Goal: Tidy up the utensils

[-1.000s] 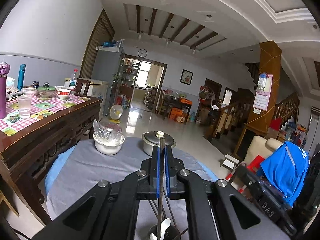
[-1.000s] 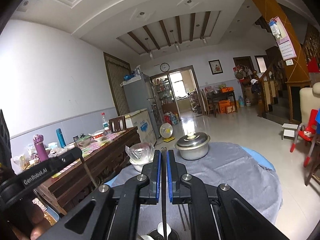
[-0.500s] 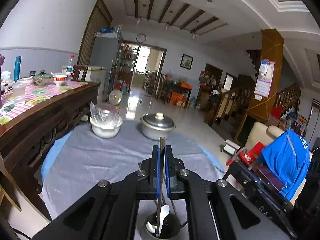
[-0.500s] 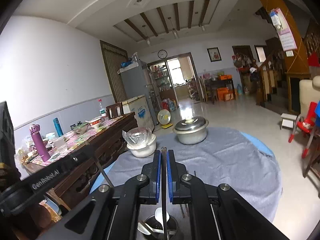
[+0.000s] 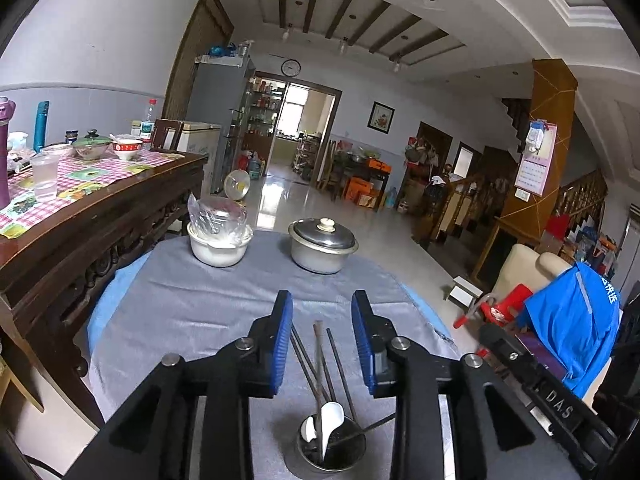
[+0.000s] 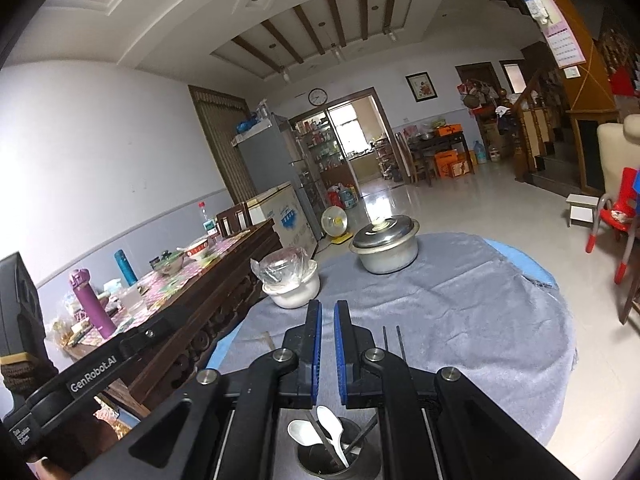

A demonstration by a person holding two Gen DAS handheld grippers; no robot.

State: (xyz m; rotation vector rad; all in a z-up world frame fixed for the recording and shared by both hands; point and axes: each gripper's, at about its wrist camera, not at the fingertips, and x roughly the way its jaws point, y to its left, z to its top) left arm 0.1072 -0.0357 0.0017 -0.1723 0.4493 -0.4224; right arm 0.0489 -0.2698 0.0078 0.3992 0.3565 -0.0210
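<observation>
A metal utensil cup (image 5: 331, 450) stands on the grey cloth under both grippers and shows in the right wrist view (image 6: 338, 454) too. It holds white spoons (image 5: 330, 422) and several dark chopsticks (image 5: 318, 356). My left gripper (image 5: 322, 312) is open above the cup, with the chopsticks standing free between its blue pads. My right gripper (image 6: 327, 320) is above the same cup, its jaws a narrow gap apart with nothing seen between them.
A lidded metal pot (image 5: 323, 245) and a white bowl with a plastic bag (image 5: 219, 240) stand at the round table's far side. A long wooden table (image 5: 80, 200) with bottles and bowls is at the left. A chair with a blue jacket (image 5: 572, 320) is at the right.
My left gripper has opened and let go of a chopstick, which now stands in the cup. My right gripper's jaws have parted slightly and the chopstick it held is no longer between them. Both views tilted down.
</observation>
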